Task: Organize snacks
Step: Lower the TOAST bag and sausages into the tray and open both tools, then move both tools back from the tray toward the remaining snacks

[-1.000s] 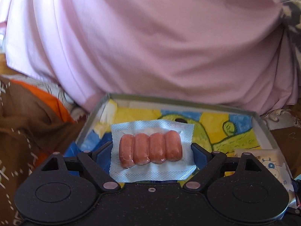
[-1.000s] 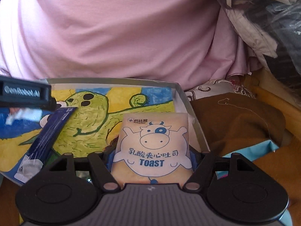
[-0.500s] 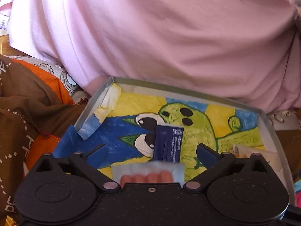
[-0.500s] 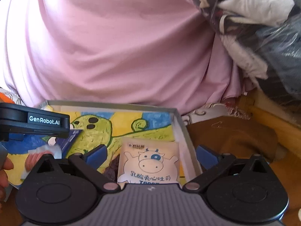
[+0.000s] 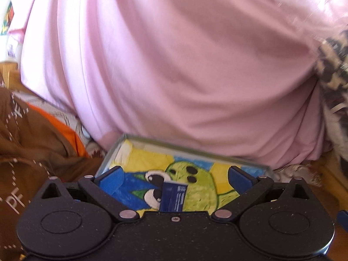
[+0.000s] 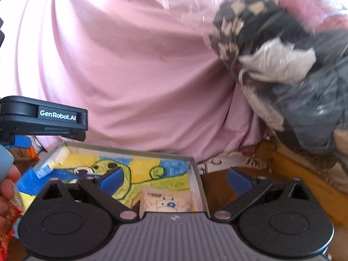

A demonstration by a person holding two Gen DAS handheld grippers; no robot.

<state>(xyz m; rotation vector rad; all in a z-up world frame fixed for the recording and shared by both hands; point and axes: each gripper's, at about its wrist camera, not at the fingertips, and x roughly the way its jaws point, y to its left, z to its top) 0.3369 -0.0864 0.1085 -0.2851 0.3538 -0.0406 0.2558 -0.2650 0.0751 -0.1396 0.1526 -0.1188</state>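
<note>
- since a sec ago both claws let go and pulled up/back: sausage pack is out of the left wrist view now, toast pack no longer between the right claw's fingers.
- left claw: released, spread wide, empty, above the tray w/ the green cartoon drawing; dark blue sachet lies on the drawing just below it.
- right claw: released, empty; toast pack lies in the tray's right corner, by the wall.
- step, i reckon: two drops done. next: fetch another snack from outside the tray, set it in a bare spot.
</note>
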